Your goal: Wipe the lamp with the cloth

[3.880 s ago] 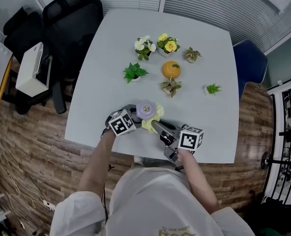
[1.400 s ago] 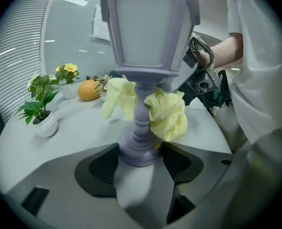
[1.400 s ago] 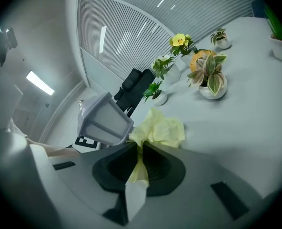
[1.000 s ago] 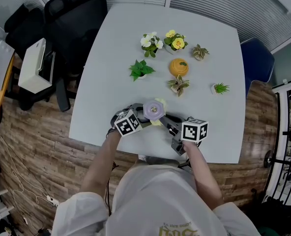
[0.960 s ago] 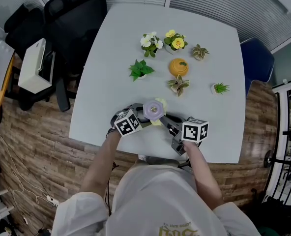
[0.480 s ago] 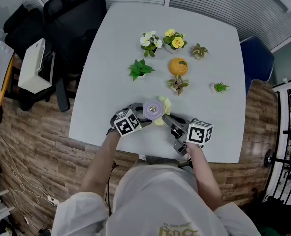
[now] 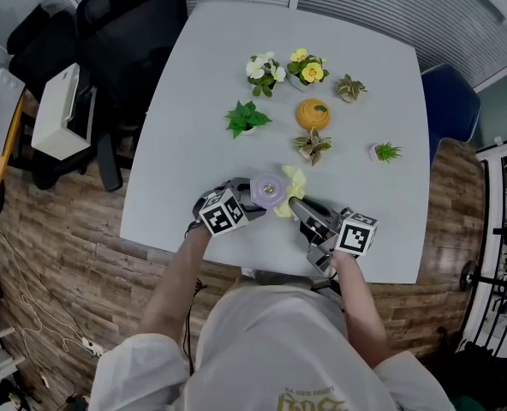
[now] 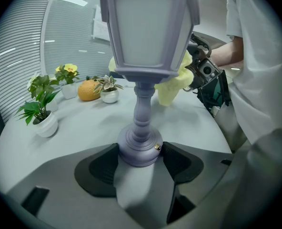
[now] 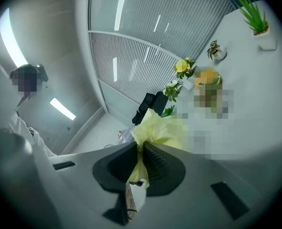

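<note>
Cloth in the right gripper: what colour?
Pale yellow cloth, clearest in the right gripper view.

Both forearms were stretched forward and down from white sleeves, with a gripper held in each hand. The left forearm (image 7: pixel 175 281) was bare, and the left gripper (image 7: pixel 252 204) was held level, its jaws closed against both sides of the lamp (image 8: pixel 140 147) at its round base. The right gripper (image 7: pixel 298 205) was angled inward toward the left one, its jaws pressed together on a fold of the yellow cloth (image 9: pixel 153 128). Each gripper's marker cube was turned upward.
</note>
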A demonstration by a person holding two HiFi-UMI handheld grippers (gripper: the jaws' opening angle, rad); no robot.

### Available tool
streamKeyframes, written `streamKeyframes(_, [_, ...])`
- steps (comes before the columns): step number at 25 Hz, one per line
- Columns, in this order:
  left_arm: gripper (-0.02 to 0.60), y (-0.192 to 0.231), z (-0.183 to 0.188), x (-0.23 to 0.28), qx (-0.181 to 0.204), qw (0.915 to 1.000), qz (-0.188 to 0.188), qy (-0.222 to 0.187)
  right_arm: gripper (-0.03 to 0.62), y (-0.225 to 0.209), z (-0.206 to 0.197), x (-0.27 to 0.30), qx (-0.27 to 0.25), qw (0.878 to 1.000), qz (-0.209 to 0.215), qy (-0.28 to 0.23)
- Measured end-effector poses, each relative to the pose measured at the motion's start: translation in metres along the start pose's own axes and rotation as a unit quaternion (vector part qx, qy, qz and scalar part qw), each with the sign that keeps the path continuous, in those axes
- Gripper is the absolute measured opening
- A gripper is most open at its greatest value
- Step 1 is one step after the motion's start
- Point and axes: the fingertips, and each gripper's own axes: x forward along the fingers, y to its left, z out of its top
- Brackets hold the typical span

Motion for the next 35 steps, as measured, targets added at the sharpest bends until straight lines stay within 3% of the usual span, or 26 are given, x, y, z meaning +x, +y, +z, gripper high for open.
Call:
streamKeyframes(14, [0.298, 0.0, 0.001, 0.0, 0.0, 1.0, 0.001, -0.003, 0.051, -0.016, 0.01, 0.028, 0.013, 1.0, 0.009, 0.022])
streamKeyframes(23, [0.298, 0.0, 0.0, 0.0, 0.0, 1.0, 0.002, -0.001, 0.051, -0.035, 0.011, 0.033, 0.02, 0.999, -0.019, 0.028])
streamKeyframes(27, [0.298, 0.0, 0.001, 0.0, 0.0, 1.0, 0.002, -0.001, 0.049, -0.044, 0.005, 0.038, 0.012, 0.998, -0.043, 0.051])
streamKeyframes(35, [0.298, 0.0, 0.002, -0.001, 0.001, 1.0, 0.002, -0.003, 0.049, -0.052, -0.007, 0.055, 0.006, 0.995, -0.052, 0.085])
